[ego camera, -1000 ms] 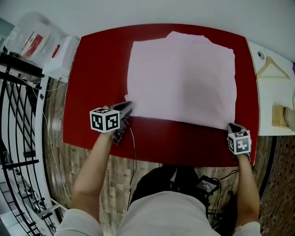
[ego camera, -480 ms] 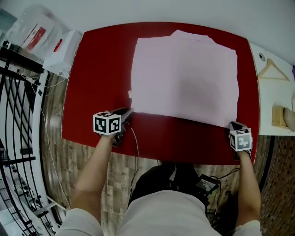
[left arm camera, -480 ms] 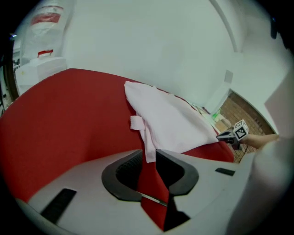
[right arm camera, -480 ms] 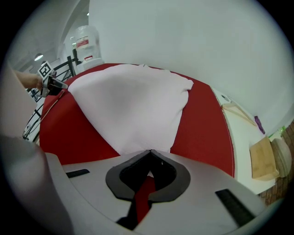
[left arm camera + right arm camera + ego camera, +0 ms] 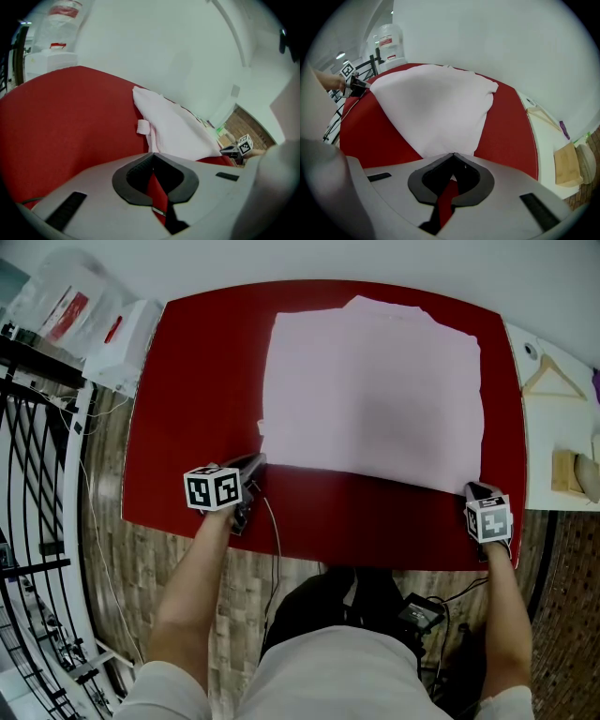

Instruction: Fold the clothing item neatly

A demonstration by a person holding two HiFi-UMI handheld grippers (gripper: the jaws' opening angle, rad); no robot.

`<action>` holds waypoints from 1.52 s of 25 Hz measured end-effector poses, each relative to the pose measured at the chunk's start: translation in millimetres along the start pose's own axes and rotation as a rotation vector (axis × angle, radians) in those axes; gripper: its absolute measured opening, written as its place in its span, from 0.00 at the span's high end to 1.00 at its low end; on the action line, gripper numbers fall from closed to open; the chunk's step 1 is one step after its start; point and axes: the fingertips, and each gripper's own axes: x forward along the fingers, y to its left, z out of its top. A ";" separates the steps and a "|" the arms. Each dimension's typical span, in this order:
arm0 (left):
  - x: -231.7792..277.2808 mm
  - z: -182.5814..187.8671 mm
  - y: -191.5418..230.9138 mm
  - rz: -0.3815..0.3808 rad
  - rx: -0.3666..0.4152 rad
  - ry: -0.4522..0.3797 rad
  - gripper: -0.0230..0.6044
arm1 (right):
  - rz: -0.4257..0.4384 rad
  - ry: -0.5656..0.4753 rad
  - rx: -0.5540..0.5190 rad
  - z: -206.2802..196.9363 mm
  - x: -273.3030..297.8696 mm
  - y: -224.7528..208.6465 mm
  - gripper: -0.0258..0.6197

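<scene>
Near corners seized.
Your left claw (image 5: 259, 459), just closed, and right claw (image 5: 472, 488) each pinch a corner of the pink garment (image 5: 375, 390); next, carry both evenly to the far edge.

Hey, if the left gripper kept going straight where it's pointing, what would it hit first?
The pink garment: the left gripper is shut right at its near corner, seemingly pinching it, so going on would push into that cloth.
</scene>
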 end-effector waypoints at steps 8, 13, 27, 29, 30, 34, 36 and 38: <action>-14.3 -7.6 11.9 -0.008 -0.187 -0.026 0.95 | 0.005 -0.007 0.011 -3.1 3.2 -1.6 0.94; -16.1 -8.1 18.9 0.015 -0.170 -0.003 0.95 | 0.005 -0.002 0.041 0.6 -3.3 -3.4 0.94; -22.8 -3.0 32.1 0.042 -0.162 -0.004 0.95 | -0.035 0.044 0.091 -1.8 -3.6 -18.0 0.94; -23.3 -3.5 33.1 0.039 -0.165 -0.003 0.95 | -0.045 0.051 0.102 -2.2 -3.9 -20.4 0.94; -22.9 -4.8 32.7 0.037 -0.165 0.001 0.95 | -0.048 0.053 0.105 -1.7 -4.4 -21.1 0.94; -19.1 -8.4 25.2 0.013 -0.158 0.012 0.95 | -0.049 0.051 0.084 -2.5 -3.5 -21.3 0.94; -19.3 -6.8 21.3 -0.009 -0.159 0.002 0.95 | -0.052 0.054 0.081 -4.6 -2.9 -21.7 0.94; -22.8 -3.1 21.0 -0.022 -0.153 -0.022 0.95 | -0.056 0.057 0.080 -4.1 -2.9 -21.1 0.94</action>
